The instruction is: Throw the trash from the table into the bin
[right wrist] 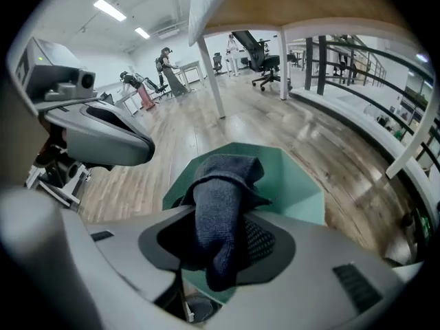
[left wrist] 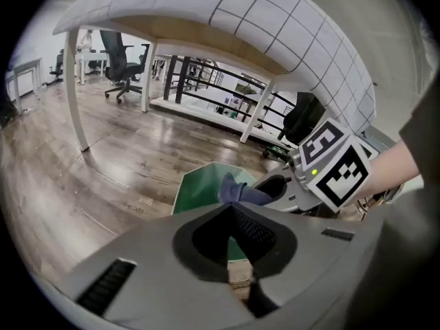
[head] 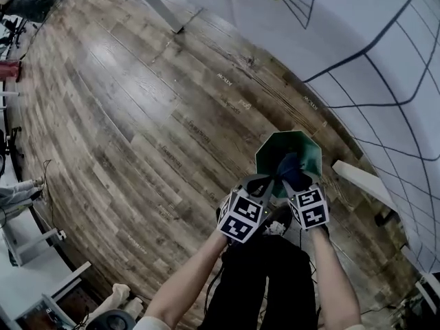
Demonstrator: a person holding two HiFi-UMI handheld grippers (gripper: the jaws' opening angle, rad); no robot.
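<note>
A green octagonal bin (head: 271,146) stands on the wooden floor just ahead of the person's legs. My right gripper (head: 294,179) hangs over its opening, shut on a dark blue sock (head: 290,165). In the right gripper view the sock (right wrist: 221,208) bulges out between the pads and droops above the bin (right wrist: 292,181). My left gripper (head: 265,183) is close beside it on the left, its jaws together with nothing between them. From the left gripper view (left wrist: 230,215) I see the sock (left wrist: 237,191), the right gripper (left wrist: 278,188) and the bin (left wrist: 196,188).
A table with a white gridded cloth (head: 357,40) fills the upper right, with a leg (head: 161,9) on the floor. A white shelf edge (head: 361,181) lies right of the bin. Dark trousers (head: 268,280) are below the grippers. Office chairs (left wrist: 124,64) stand far off.
</note>
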